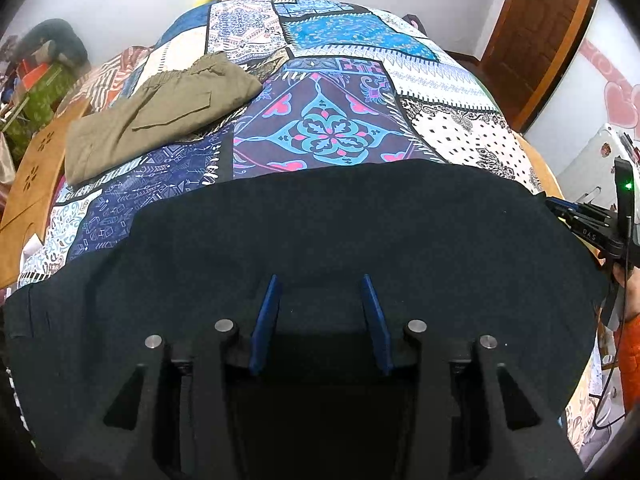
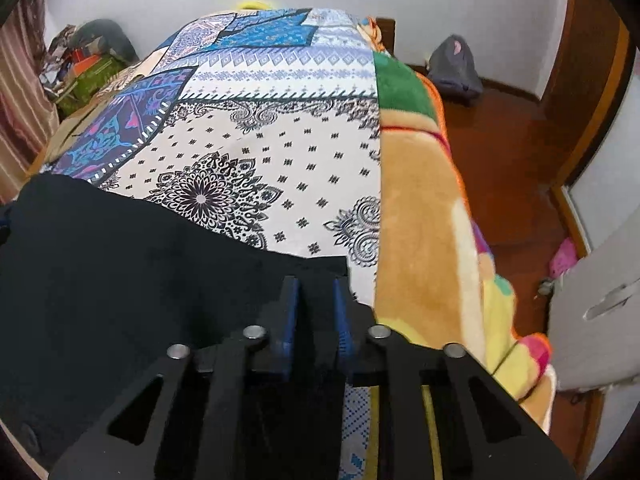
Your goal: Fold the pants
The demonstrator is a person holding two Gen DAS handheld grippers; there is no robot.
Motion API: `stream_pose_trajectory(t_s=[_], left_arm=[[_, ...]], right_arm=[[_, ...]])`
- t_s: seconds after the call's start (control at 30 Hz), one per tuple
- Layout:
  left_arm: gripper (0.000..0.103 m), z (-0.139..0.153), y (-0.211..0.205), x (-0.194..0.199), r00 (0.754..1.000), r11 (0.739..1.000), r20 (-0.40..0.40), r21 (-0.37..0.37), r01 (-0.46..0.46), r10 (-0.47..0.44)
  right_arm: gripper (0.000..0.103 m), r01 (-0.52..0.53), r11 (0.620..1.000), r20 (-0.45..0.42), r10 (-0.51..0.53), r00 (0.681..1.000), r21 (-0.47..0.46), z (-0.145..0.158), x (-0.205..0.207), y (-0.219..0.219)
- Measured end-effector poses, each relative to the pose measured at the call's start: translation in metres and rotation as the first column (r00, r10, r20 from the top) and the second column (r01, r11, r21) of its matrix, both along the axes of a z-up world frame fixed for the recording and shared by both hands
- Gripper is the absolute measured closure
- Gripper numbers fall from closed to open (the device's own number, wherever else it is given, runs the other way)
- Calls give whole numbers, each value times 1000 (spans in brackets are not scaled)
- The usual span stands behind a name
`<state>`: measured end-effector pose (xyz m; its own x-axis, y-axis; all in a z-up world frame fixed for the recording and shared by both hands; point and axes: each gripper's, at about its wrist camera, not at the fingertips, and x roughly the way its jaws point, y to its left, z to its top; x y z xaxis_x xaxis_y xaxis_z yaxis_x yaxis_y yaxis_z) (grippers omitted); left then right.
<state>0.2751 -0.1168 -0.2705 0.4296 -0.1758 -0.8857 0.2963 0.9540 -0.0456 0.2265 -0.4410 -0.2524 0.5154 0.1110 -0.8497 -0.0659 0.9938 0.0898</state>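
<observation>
Black pants (image 1: 320, 216) lie spread across the near part of the patterned bedspread (image 1: 320, 120). My left gripper (image 1: 320, 284) is open, its blue fingers wide apart just above the middle of the black cloth. In the right wrist view the black pants (image 2: 120, 264) fill the lower left. My right gripper (image 2: 317, 284) has its blue fingers close together on the right corner of the pants, pinching the cloth. The right gripper also shows at the far right of the left wrist view (image 1: 560, 206), at the pants' edge.
Folded olive-green pants (image 1: 160, 108) lie on the far left of the bed. A wooden board (image 1: 36, 168) sits at the left bed edge. A colourful blanket (image 2: 424, 200) hangs off the right side. A wooden floor (image 2: 500, 152) and a door (image 1: 536, 36) are at the right.
</observation>
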Motion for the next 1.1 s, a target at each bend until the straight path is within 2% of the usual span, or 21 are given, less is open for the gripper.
stream_pose_trajectory(t_s=[0.3, 0.37, 0.53, 0.6, 0.67, 0.73, 0.83, 0.93, 1.03, 1.1], left_arm=[[60, -1, 0, -1, 1000, 1000, 4, 1, -1, 1], [60, -1, -1, -1, 1000, 1000, 5, 2, -1, 1], [59, -1, -1, -1, 1000, 1000, 6, 8, 0, 0], [59, -1, 0, -1, 1000, 1000, 5, 6, -1, 1], [58, -1, -1, -2, 1000, 1000, 6, 9, -2, 2], [58, -1, -1, -3, 1000, 1000, 11, 14, -2, 2], [58, 0, -2, -5, 1000, 1000, 16, 19, -10, 10], [58, 1, -1, -8, 1000, 1000, 16, 15, -18, 18], [57, 1, 1, -12, 1000, 1000, 18, 15, -18, 18], [55, 3, 2, -16, 1000, 1000, 21, 20, -16, 15]], right_arm=[[95, 5, 998, 94, 1, 996, -63, 18, 2, -1], [95, 13, 997, 94, -6, 996, -70, 16, 7, -1], [95, 25, 993, 18, -23, 1000, -115, 1, 17, -3], [93, 59, 994, 21, -57, 998, -95, 9, 12, -10], [77, 73, 997, 15, -72, 997, -28, 21, 3, -17], [65, 67, 997, 23, -68, 997, 32, 31, -7, -17], [65, -22, 997, 30, 20, 999, 77, 43, -23, 3], [65, -75, 992, -18, 78, 997, 102, 31, -31, 24], [67, -78, 990, -70, 86, 994, 117, 8, -42, 28], [70, -57, 989, -63, 67, 996, 139, 4, -56, 19]])
